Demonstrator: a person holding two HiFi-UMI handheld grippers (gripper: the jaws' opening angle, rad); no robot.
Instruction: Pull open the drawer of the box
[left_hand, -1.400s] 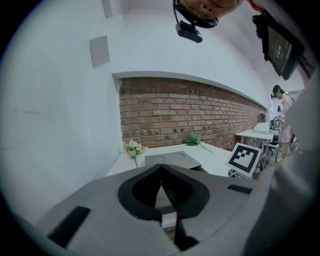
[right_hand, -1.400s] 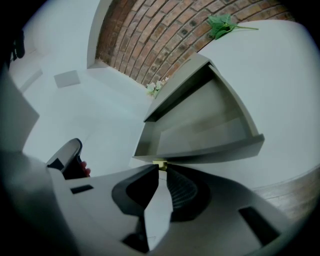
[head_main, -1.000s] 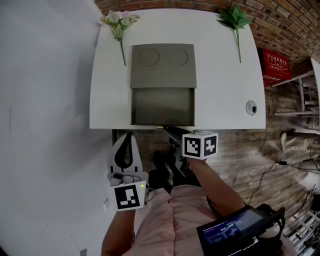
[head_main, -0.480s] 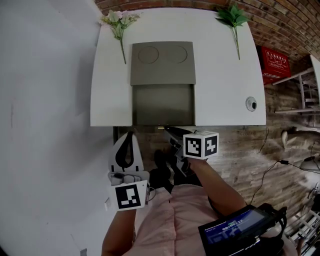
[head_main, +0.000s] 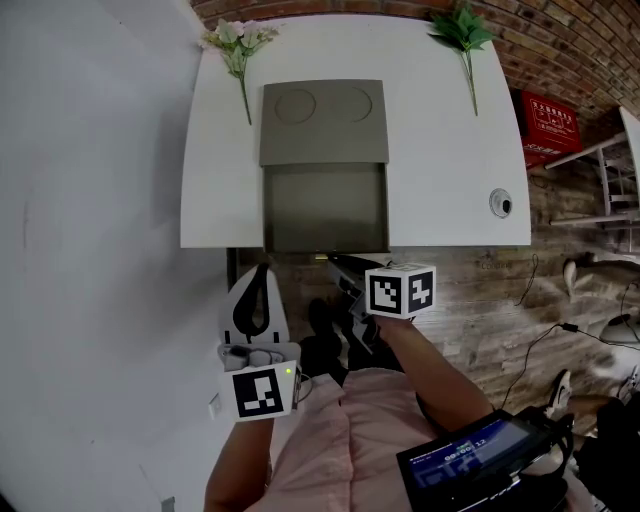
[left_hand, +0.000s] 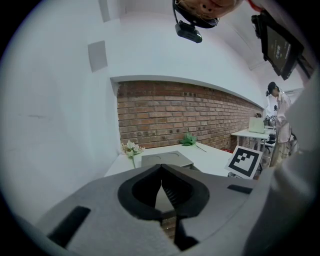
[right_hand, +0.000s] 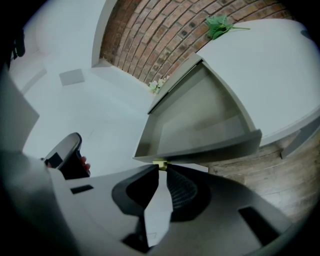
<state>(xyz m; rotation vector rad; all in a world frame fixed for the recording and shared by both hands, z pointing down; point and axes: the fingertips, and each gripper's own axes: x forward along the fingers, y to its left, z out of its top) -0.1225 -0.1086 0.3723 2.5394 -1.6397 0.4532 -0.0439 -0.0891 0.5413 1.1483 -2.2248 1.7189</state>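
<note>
A grey box (head_main: 324, 122) stands on the white table (head_main: 450, 150), and its drawer (head_main: 325, 207) is pulled out toward me as far as the table's front edge. My right gripper (head_main: 330, 257) is shut on the small brass knob (right_hand: 159, 164) at the middle of the drawer's front. In the right gripper view the drawer (right_hand: 200, 120) looks hollow, with nothing in it. My left gripper (head_main: 255, 268) hangs below and left of the table edge, shut on nothing. In the left gripper view its tips (left_hand: 161, 166) meet, with the box (left_hand: 166, 159) far ahead.
A pale flower stem (head_main: 238, 45) lies at the table's back left and a green sprig (head_main: 466, 35) at the back right. A small round object (head_main: 501, 205) sits near the right front corner. A red case (head_main: 548, 128) stands beyond the table's right side.
The drawer has slid out a little further toward me, its front now at the table's edge, with my right gripper still on the knob. My left gripper has stayed put.
</note>
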